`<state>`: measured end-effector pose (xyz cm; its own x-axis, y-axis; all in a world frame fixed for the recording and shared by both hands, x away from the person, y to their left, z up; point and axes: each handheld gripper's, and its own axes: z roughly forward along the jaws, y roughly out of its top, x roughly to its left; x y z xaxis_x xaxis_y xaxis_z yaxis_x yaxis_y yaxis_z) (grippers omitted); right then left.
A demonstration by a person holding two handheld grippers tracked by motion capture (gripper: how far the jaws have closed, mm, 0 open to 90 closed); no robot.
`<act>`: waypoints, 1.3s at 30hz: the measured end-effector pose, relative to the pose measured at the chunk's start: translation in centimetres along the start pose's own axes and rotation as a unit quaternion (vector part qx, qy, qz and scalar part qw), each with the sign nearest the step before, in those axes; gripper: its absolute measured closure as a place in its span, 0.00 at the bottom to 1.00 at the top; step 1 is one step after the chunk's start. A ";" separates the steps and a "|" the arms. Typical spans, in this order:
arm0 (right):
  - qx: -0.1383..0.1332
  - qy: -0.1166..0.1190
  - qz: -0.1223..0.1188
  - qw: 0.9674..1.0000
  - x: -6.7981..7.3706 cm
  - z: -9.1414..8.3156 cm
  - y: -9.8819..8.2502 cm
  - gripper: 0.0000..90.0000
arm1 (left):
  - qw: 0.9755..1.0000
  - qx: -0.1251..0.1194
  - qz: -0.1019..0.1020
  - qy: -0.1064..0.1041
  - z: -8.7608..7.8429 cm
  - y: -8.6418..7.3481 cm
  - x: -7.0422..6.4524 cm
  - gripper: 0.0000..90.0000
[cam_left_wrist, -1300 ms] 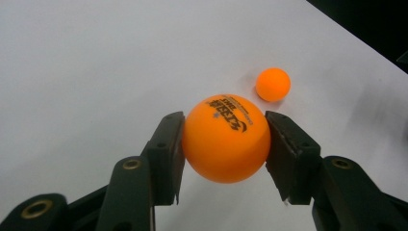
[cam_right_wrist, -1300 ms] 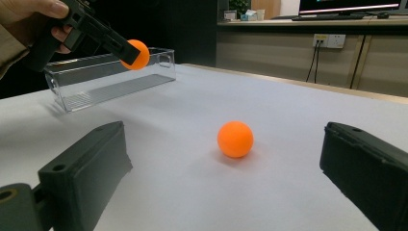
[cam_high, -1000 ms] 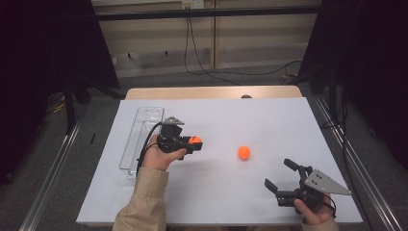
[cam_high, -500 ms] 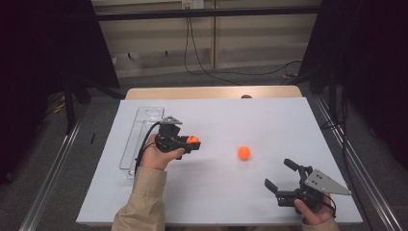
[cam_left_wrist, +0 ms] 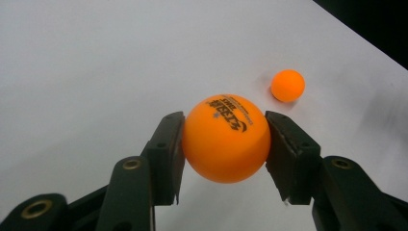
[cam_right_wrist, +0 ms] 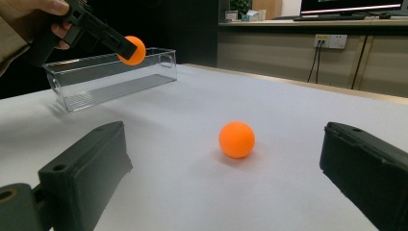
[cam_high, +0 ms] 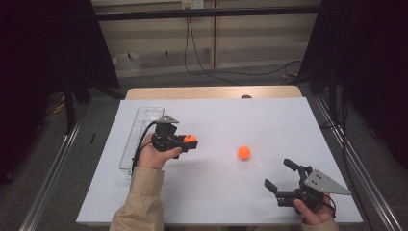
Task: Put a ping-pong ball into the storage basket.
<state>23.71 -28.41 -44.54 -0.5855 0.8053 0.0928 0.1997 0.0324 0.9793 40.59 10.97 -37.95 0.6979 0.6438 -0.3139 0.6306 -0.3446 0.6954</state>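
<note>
the landmark here is the clear bin (cam_high: 140, 126) at the left of the white worktop (cam_high: 269, 120). just right of the bin, above the worktop, the left claw (cam_high: 191, 141) is clamped on an orange ball (cam_left_wrist: 225, 137), one pad on each side at about its widest part, with the claw pointing away from the bin. further right, well apart from the bin, a second ball (cam_high: 244, 152) lies loose on the worktop. right again, farthest from the bin, the right claw (cam_high: 278, 174) rests low with its jaws wide apart and nothing between them, aimed at the loose ball (cam_right_wrist: 236, 139).

risks, as i judge them: the held ball is smooth and round, gripped on two small contact patches, so a quick swing back toward the bin or any slackening could squirt it out, and it would bounce and roll off the worktop. releasing it high over the bin may make it hop back out. the loose ball could roll away if a jaw nudges it before both close.

a ball has no long axis; its printed mark faces up and away from the left claw's camera.
</note>
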 end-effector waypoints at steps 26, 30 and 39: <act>0.000 0.001 0.001 1.000 0.0 0.0 0.0 0.02 | 1.000 -0.006 -0.005 0.015 -0.8 -0.1 0.8 0.57; 0.000 0.001 0.001 1.000 0.0 0.0 0.0 0.02 | 1.000 -0.004 -0.005 0.015 -0.9 -0.1 0.8 0.57; 0.000 0.001 0.001 1.000 0.0 0.0 0.0 0.02 | 1.000 -0.005 -0.006 0.019 -1.1 -0.1 1.0 0.57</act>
<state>23.74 -28.44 -44.55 -0.5867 0.8043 0.0945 0.2008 0.0315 0.9791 40.87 12.41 -37.68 0.6764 0.6738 -0.2974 0.6354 -0.3296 0.6983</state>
